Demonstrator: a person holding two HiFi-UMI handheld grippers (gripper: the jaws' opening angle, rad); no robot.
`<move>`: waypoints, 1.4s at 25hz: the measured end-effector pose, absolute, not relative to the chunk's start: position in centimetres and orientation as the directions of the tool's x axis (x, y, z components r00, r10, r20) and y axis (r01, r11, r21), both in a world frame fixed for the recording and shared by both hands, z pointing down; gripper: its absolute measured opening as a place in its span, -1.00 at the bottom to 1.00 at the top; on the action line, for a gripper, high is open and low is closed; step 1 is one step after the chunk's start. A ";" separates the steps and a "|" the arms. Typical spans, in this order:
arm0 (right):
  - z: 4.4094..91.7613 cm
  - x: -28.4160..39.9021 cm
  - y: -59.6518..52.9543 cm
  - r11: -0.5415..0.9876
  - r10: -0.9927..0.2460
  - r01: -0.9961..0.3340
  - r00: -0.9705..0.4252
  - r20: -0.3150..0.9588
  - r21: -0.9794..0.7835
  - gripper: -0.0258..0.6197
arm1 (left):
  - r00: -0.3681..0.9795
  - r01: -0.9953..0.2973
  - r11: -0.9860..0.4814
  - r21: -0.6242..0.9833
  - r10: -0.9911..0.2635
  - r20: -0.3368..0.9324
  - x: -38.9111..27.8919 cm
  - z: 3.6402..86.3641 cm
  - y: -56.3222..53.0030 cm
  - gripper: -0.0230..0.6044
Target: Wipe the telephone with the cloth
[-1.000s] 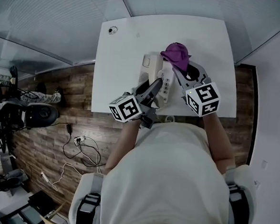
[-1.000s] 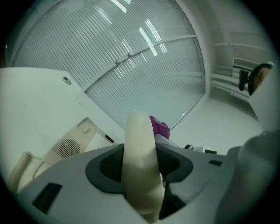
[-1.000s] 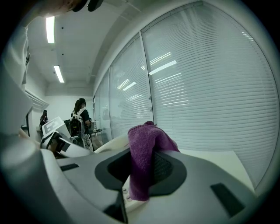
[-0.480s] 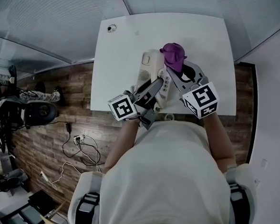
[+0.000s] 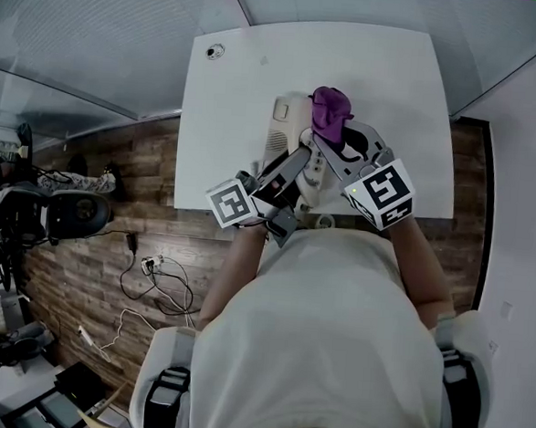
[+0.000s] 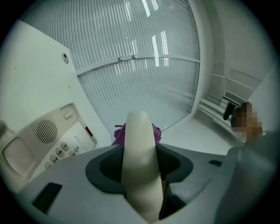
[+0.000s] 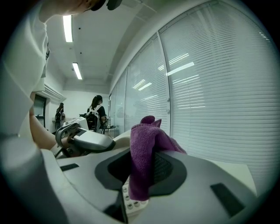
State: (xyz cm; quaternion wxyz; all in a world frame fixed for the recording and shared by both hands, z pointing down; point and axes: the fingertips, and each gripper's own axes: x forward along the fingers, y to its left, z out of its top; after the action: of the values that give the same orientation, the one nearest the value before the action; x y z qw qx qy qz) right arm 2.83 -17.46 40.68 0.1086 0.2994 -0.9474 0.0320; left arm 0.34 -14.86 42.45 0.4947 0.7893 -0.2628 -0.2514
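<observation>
Two grippers work on one telephone (image 6: 57,140), which stands near the middle of the white table (image 5: 230,96). The left gripper (image 5: 294,165) has its jaws wide and clamped on the cream handset (image 6: 139,166), tilted up off the base. The right gripper (image 5: 333,138) pinches the one purple cloth (image 7: 146,153) and holds it against the far end of the handset, above the keypad.

To wipe well, I think the left gripper should hold the handset steady. The right one should drag the cloth along it with light pressure, so that the cloth does not slip out.

Counted: one telephone, one handset, one cloth, two grippers, one table.
</observation>
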 end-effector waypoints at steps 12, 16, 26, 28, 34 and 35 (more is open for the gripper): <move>41.2 2.2 -15.9 0.858 -0.496 -0.513 -0.839 0.224 -0.020 -0.63 | 0.716 -0.124 -0.363 0.923 -0.677 -0.171 0.0 42.0 -15.2 -0.22; 41.3 1.7 -15.2 0.880 -0.457 -0.474 -0.861 0.223 -0.026 -0.63 | 0.711 -0.112 -0.365 0.924 -0.679 -0.182 -0.1 41.7 -15.4 -0.22; 41.6 0.8 -13.8 0.927 -0.329 -0.357 -0.921 0.209 -0.114 -0.63 | 0.732 -0.077 -0.360 0.930 -0.653 -0.192 0.2 41.6 -15.2 -0.22; 41.6 0.8 -13.6 0.929 -0.310 -0.340 -0.930 0.198 -0.144 -0.63 | 0.736 -0.069 -0.362 0.930 -0.647 -0.197 0.3 41.6 -15.2 -0.22; 41.5 1.1 -13.4 0.929 -0.304 -0.335 -0.933 0.194 -0.156 -0.63 | 0.722 -0.074 -0.357 0.931 -0.663 -0.197 0.3 41.5 -15.3 -0.22; 41.6 1.2 -13.4 0.929 -0.303 -0.335 -0.933 0.192 -0.159 -0.63 | 0.721 -0.071 -0.358 0.931 -0.664 -0.201 0.2 41.5 -15.3 -0.21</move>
State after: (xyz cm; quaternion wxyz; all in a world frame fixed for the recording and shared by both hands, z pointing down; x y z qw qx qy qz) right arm 1.17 -13.37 41.57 0.0821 0.1630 -0.9786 0.0952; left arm 0.25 -15.30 41.47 0.5143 0.7719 -0.2378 -0.2883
